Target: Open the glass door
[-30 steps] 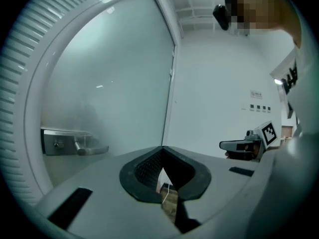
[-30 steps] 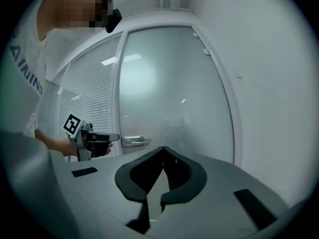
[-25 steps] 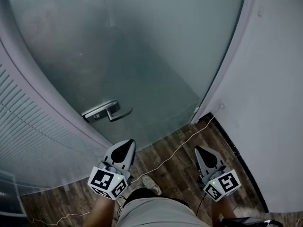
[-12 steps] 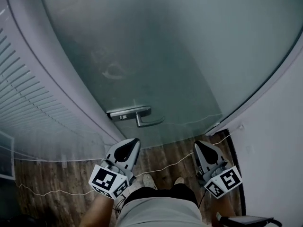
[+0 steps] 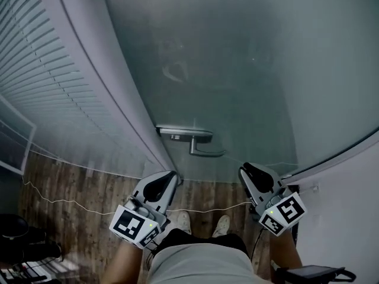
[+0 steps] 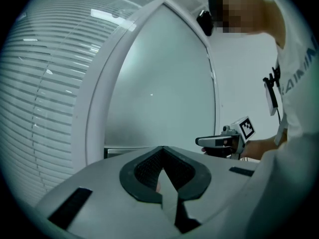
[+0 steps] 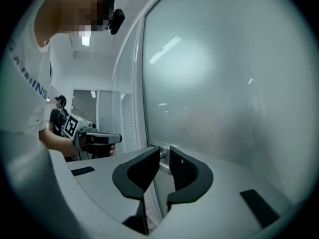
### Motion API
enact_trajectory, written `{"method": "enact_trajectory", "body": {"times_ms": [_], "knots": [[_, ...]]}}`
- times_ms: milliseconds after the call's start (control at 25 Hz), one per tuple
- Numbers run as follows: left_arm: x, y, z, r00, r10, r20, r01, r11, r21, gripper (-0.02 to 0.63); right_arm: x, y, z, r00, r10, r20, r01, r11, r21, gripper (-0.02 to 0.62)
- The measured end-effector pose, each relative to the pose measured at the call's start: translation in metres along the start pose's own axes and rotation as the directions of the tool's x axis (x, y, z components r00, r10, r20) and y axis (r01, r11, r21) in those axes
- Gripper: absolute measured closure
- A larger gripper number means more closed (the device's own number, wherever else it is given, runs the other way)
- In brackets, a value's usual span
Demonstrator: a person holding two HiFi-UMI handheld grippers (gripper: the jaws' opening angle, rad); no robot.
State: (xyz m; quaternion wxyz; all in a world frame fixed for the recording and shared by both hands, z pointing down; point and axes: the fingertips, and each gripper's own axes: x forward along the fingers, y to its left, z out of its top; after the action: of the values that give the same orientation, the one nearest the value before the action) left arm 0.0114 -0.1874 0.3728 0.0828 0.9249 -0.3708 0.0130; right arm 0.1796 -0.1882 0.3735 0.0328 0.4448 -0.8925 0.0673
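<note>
A: Status re: glass door (image 5: 249, 70)?

B: Not yet being opened, by the look of it. Its edge is being seen flush w/ the frame (image 5: 118, 99) on the left, no gap showing. The handle (image 5: 204, 151) is sitting on that edge, lever level, not being touched by anything.

A: Claws?

B: L claw (image 5: 168, 180) is being held closed, jaws together, nothing btw them. In the head view it is showing below the handle, apart from it. R claw (image 5: 249, 172) is being opened right now. Only a narrow gap so far, nothing btw the jaws. In the right gripper view the handle is being sighted beyond that gap, near but not touching.

A: Done vs. left?

B: Done: approach only, prob. Left: nearly everything. The lever is yet to be gripped and pressed down, and the door yet to be swung. R claw is being judged the likelier one for the grab, as it's being parted & aimed at the lever.

A: Hazards?

B: A cable (image 5: 59, 201) is lying across the wood floor (image 5: 77, 182) near the feet and could be snagged.
</note>
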Motion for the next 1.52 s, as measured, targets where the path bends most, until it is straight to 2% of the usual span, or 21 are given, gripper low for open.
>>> {"method": "enact_trajectory", "body": {"times_ms": [240, 560, 800, 920, 1040, 1200, 1360, 1520], "knots": [[0.0, -0.001, -0.007, 0.997, 0.083, -0.004, -0.083, 0.996, -0.014, 0.606, 0.017, -0.008, -0.01, 0.991, 0.087, -0.105, -0.097, 0.991, -0.091, 0.491], [0.0, -0.002, -0.011, 0.992, 0.124, -0.025, -0.125, 0.992, -0.024, 0.606, 0.045, -0.01, -0.037, 0.95, 0.137, -0.281, -0.194, 0.963, -0.185, 0.4], [-0.007, 0.013, -0.022, 0.987, 0.152, -0.047, -0.154, 0.987, -0.04, 0.606, 0.073, -0.019, -0.066, 0.918, 0.074, -0.39, -0.203, 0.932, -0.3, 0.4], [-0.009, 0.021, -0.025, 0.986, 0.158, -0.055, -0.161, 0.986, -0.046, 0.606, 0.08, -0.022, -0.072, 0.909, 0.055, -0.413, -0.199, 0.929, -0.314, 0.402], [-0.008, 0.024, -0.026, 0.986, 0.158, -0.058, -0.161, 0.986, -0.047, 0.606, 0.082, -0.022, -0.075, 0.909, 0.05, -0.414, -0.189, 0.934, -0.304, 0.41], [-0.006, 0.025, -0.027, 0.986, 0.152, -0.064, -0.155, 0.987, -0.045, 0.606, 0.083, -0.02, -0.077, 0.91, 0.053, -0.411, -0.184, 0.94, -0.286, 0.463], [-0.004, 0.026, -0.027, 0.987, 0.148, -0.067, -0.151, 0.987, -0.046, 0.606, 0.084, -0.02, -0.077, 0.91, 0.06, -0.411, -0.188, 0.942, -0.279, 0.468], [-0.003, 0.015, -0.03, 0.987, 0.146, -0.071, -0.149, 0.988, -0.039, 0.606, 0.073, -0.021, -0.08, 0.921, 0.037, -0.387, -0.158, 0.946, -0.285, 0.469]]}}
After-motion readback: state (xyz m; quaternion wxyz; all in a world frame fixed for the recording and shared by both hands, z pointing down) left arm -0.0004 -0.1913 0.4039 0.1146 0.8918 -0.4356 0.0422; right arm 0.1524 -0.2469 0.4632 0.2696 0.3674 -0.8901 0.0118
